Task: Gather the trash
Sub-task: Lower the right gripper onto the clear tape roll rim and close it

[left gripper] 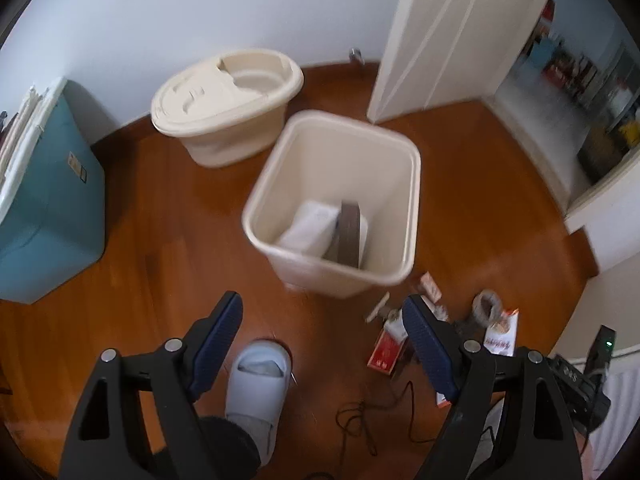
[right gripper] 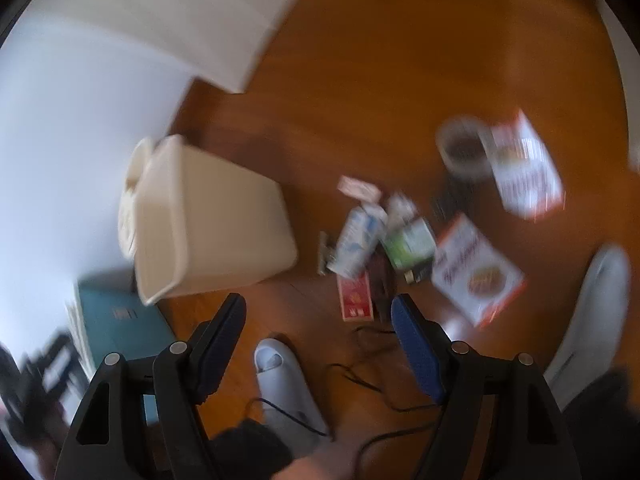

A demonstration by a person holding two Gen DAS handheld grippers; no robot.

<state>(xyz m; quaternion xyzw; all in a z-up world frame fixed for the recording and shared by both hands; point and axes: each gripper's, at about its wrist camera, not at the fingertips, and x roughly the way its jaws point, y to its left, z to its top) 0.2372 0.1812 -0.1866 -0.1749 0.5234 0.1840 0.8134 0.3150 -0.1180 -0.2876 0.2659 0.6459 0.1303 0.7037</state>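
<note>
Nearest the left wrist camera, the left gripper (left gripper: 322,310) pointed steeply down at the floor (left gripper: 168,216), its jaws wide apart with nothing between them. Below it a foot in a pale slipper (left gripper: 260,376) stood on the boards, with a thin black cable (left gripper: 360,416) looping beside it. Just past the right finger lay the trash: a red pack (left gripper: 386,350), a small stick (left gripper: 378,307), a roll of tape (left gripper: 487,308) and a white-and-orange box (left gripper: 502,334), all close together on the floor. Beyond them stood the open bin (left gripper: 414,184), upright, already holding a white carton (left gripper: 310,226) and a brown strip (left gripper: 348,236) leaning inside. Farther back sat a cream tub (left gripper: 224,100) with a lid, against the wall, and a teal box (left gripper: 52,204) off to the left.

From the blurred right wrist view, the right gripper (right gripper: 318,308) also hung with jaws well apart and empty. A slipper (right gripper: 280,384) and cable (right gripper: 380,392) lay nearest. Ahead of the fingers the trash pile spread out: a red pack (right gripper: 354,298), a blue-and-white carton (right gripper: 358,240), a green carton (right gripper: 410,242), a white-and-orange box (right gripper: 476,272), then a second such box (right gripper: 524,168) touching a tape roll (right gripper: 464,150). The bin (right gripper: 208,220) stood left of the pile, near but apart from it.
</note>
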